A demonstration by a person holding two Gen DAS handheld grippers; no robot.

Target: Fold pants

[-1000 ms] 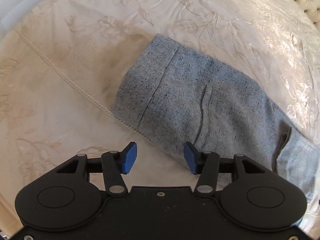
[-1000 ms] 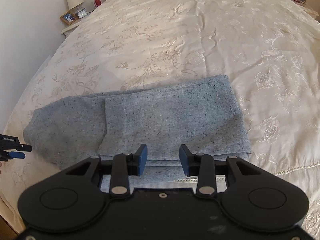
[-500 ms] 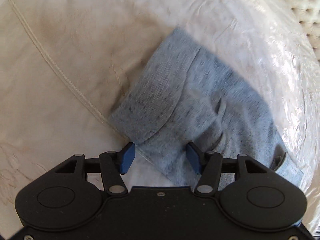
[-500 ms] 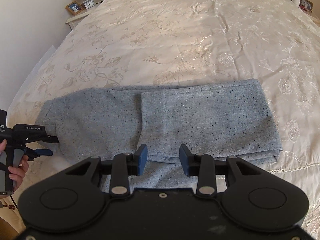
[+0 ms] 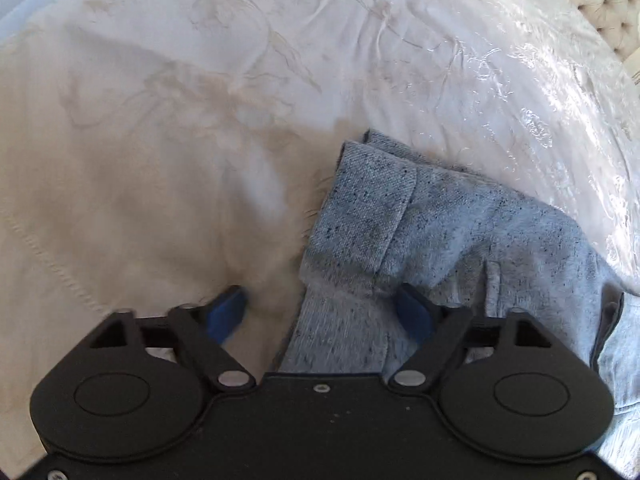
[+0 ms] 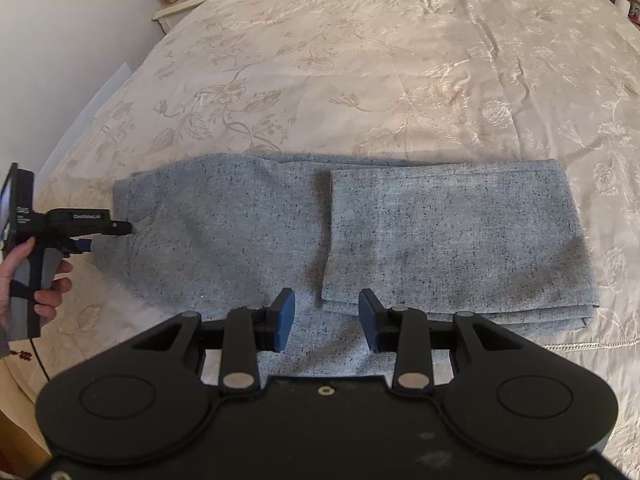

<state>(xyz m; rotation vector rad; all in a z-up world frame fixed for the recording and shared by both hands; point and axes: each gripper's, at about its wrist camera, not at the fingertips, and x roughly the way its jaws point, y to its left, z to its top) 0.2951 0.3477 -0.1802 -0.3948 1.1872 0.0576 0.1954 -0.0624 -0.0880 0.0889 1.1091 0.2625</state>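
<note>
Grey speckled pants [image 6: 328, 232] lie folded in a long band across a cream bedspread [image 6: 360, 60], with a folded-over layer on the right half. My left gripper [image 5: 320, 314] is open, its jaws astride the pants' left end [image 5: 360, 236], which bunches up between them. The same gripper shows in the right wrist view [image 6: 108, 228] at the pants' left edge, held by a hand. My right gripper [image 6: 326, 318] is open and empty, hovering over the near edge of the pants at the fold line.
A nightstand [image 6: 180, 4] with a picture frame, clock and lamp stands at the far left by the wall. A tufted headboard [image 5: 600, 0] shows at the upper right in the left wrist view. The bed's near edge has a stitched hem [image 6: 580, 344].
My left gripper has moved in onto the pants' left end, which now sits bunched between its open jaws. My right gripper has drawn back and left a little, staying open.
</note>
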